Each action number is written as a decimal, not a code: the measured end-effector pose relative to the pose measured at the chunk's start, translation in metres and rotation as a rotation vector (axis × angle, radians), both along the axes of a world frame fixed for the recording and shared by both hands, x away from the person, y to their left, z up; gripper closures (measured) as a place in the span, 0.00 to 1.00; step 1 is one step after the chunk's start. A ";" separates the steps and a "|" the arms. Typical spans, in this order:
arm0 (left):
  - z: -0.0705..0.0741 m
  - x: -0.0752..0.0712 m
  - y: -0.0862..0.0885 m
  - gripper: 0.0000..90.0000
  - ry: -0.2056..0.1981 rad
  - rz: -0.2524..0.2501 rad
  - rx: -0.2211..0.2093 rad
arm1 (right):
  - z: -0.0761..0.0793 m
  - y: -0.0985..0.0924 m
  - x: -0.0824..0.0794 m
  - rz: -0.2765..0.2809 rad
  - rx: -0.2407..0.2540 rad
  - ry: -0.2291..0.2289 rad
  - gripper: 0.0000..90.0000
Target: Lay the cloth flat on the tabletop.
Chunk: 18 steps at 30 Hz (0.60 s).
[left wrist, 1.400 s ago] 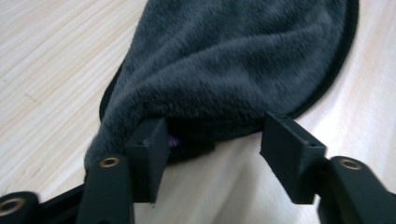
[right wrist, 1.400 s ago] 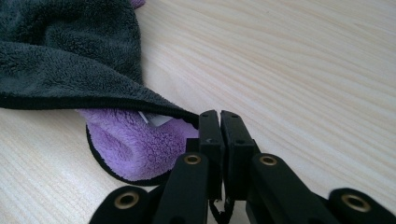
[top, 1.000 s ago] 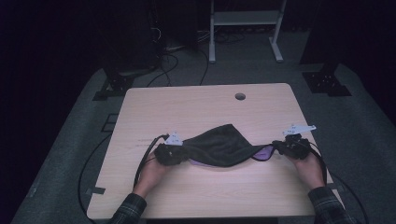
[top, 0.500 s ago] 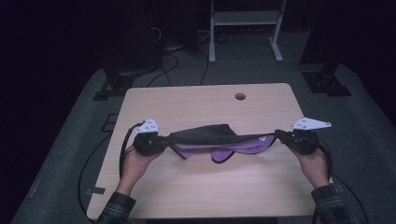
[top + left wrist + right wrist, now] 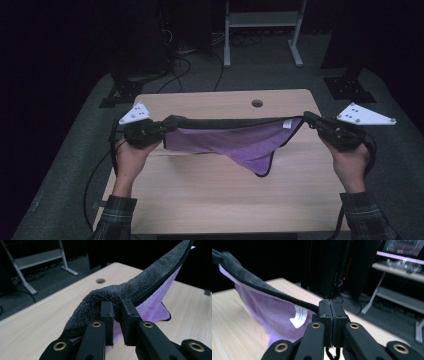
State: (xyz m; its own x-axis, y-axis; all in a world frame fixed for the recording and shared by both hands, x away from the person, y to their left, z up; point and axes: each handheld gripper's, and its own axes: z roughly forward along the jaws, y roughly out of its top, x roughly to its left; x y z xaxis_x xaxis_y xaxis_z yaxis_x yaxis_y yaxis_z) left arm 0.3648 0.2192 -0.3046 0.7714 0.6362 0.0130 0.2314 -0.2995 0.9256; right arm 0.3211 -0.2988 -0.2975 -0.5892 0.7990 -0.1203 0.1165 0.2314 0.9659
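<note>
Two tools grip the towel, stretched taut between them above the table.

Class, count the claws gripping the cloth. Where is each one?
2. The left claw grips the cloth's left end; the right claw grips its right corner.

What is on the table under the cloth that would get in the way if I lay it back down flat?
Nothing visible. The cloth hangs stretched between the left gripper and right gripper, and the table below shows bare wood, apart from a small hole near its far edge.
</note>
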 end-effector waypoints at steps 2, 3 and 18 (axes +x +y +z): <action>0.009 0.006 0.002 0.90 -0.012 0.011 -0.009 | 0.014 0.003 0.001 0.003 0.018 -0.040 0.98; 0.009 0.006 0.002 0.90 -0.012 0.011 -0.009 | 0.018 0.004 0.003 0.002 0.021 -0.044 0.99; 0.023 0.078 -0.009 0.90 -0.004 0.074 0.019 | 0.055 0.012 0.083 -0.066 0.025 -0.054 0.99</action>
State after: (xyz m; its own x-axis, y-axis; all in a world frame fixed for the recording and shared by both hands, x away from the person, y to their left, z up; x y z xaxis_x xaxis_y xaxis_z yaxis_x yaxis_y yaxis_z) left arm 0.4425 0.2101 -0.2813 0.7224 0.6909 0.0283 0.2502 -0.2993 0.9208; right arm 0.4038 -0.2865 -0.2430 -0.5283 0.8390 -0.1299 0.0786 0.2007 0.9765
